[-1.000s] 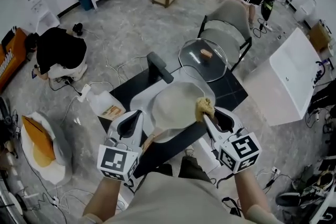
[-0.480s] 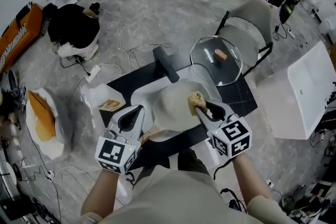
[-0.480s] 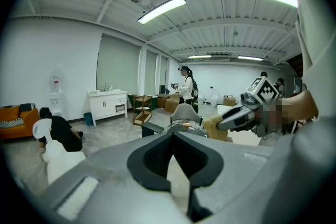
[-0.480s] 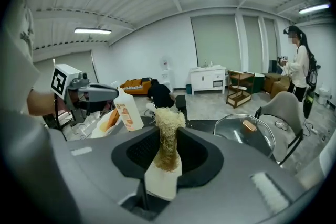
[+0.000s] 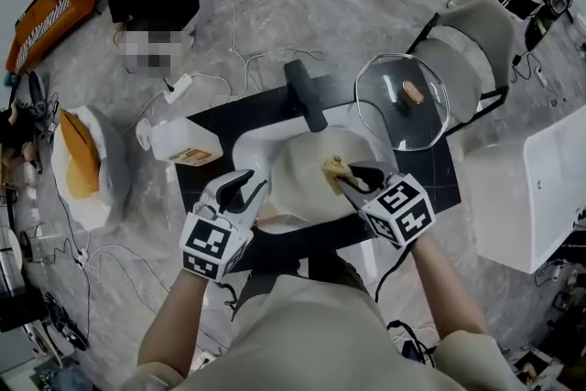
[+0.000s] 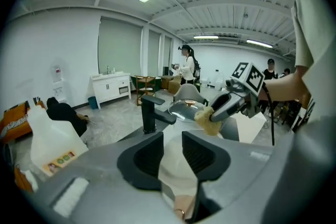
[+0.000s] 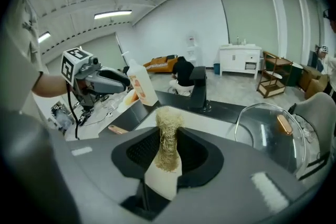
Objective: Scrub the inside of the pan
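Note:
A cream pan [image 5: 295,188] lies in the white sink [image 5: 245,151] under the black faucet [image 5: 307,96]. My right gripper [image 5: 346,179] is shut on a yellow fibrous scrubber [image 5: 333,168] and presses it against the pan's inside, right of centre. In the right gripper view the scrubber [image 7: 168,123] stands pinched between the pads. My left gripper [image 5: 251,190] is at the pan's near left edge, its jaws opening. The left gripper view shows the pan's surface [image 6: 173,160] in the gap and a wood-toned handle end [image 6: 181,211] low between the jaws, with the pads apart from it.
A glass lid [image 5: 403,105] rests on the black counter right of the sink. A white detergent bottle [image 5: 179,145] stands at the left. Behind are a grey chair [image 5: 476,41] and a white unit [image 5: 540,188]. People and cables are on the floor beyond.
My right gripper has carried the scrubber from the pan's right rim toward its middle. The left gripper's jaws have parted. The head view has tipped further down.

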Demonstrator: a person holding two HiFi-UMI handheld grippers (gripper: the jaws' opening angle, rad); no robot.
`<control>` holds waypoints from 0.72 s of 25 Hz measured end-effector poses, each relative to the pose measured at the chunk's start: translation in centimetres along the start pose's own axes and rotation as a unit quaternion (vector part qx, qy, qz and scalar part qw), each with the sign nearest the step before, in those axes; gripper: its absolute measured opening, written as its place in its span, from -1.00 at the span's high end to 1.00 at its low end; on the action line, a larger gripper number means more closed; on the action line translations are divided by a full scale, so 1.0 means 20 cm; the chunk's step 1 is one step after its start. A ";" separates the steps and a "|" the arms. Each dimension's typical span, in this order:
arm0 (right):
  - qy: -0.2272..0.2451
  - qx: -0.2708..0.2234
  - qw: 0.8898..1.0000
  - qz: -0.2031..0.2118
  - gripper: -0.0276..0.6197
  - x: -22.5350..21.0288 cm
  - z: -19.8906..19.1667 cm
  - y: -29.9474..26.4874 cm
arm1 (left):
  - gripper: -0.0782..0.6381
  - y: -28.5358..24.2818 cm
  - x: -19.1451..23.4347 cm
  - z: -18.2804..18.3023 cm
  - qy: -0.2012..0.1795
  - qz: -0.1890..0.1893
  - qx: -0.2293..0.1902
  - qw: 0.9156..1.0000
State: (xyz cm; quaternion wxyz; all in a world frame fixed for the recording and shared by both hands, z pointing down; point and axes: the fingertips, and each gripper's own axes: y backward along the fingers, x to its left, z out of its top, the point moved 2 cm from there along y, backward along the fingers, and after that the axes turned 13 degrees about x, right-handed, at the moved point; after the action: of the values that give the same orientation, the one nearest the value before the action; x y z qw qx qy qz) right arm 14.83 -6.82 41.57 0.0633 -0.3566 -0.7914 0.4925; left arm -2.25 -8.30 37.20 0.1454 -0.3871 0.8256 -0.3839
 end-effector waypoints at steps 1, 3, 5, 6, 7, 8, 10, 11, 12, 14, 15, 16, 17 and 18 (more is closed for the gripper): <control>0.008 0.013 1.000 0.010 0.58 0.00 -0.01 -0.03 | 0.43 -0.03 0.00 -0.04 -0.004 -0.002 0.012 1.000; 0.025 0.039 0.998 0.031 0.58 0.01 -0.03 -0.10 | 0.42 -0.09 0.00 -0.11 -0.011 -0.008 0.036 0.999; 0.042 0.063 0.996 0.051 0.58 0.03 -0.05 -0.17 | 0.36 -0.15 -0.01 -0.18 -0.013 -0.021 0.059 0.998; 0.051 0.075 0.994 0.061 0.58 0.05 -0.05 -0.20 | 0.32 -0.18 -0.02 -0.22 -0.015 -0.028 0.072 0.997; 0.060 0.085 0.992 0.072 0.58 0.06 -0.07 -0.23 | 0.29 -0.20 -0.02 -0.26 -0.016 -0.035 0.084 0.996; 0.069 0.094 0.989 0.086 0.58 0.08 -0.08 -0.26 | 0.26 -0.23 -0.03 -0.30 -0.015 -0.040 0.095 0.995; 0.085 0.105 0.984 0.118 0.58 0.12 -0.10 -0.31 | 0.22 -0.28 -0.05 -0.39 -0.006 -0.046 0.110 0.993; 0.091 0.111 0.981 0.130 0.58 0.14 -0.11 -0.34 | 0.21 -0.30 -0.05 -0.44 -0.002 -0.048 0.117 0.992; 0.097 0.119 0.979 0.137 0.58 0.15 -0.12 -0.36 | 0.17 -0.32 -0.06 -0.49 -0.001 -0.050 0.127 0.991; 0.107 0.139 0.973 0.147 0.58 0.16 -0.15 -0.42 | 0.13 -0.36 -0.08 -0.59 -0.006 -0.054 0.153 0.987; 0.110 0.150 0.971 0.152 0.58 0.16 -0.16 -0.44 | 0.12 -0.38 -0.10 -0.65 -0.006 -0.060 0.167 0.984; 0.113 0.160 0.968 0.157 0.58 0.16 -0.18 -0.47 | 0.10 -0.41 -0.11 -0.70 -0.005 -0.067 0.181 0.981; 0.115 0.171 0.965 0.162 0.58 0.17 -0.20 -0.50 | 0.08 -0.43 -0.11 -0.74 -0.006 -0.073 0.194 0.978; 0.119 0.181 0.962 0.167 0.58 0.17 -0.22 -0.53 | 0.07 -0.45 -0.12 -0.78 -0.010 -0.078 0.205 0.975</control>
State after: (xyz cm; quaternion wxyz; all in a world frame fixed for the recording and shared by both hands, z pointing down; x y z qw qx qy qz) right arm 9.00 -4.24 51.63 0.1369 -0.5222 -0.6051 0.5852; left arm -4.40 -2.02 54.06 0.1996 -0.4165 0.6947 -0.5515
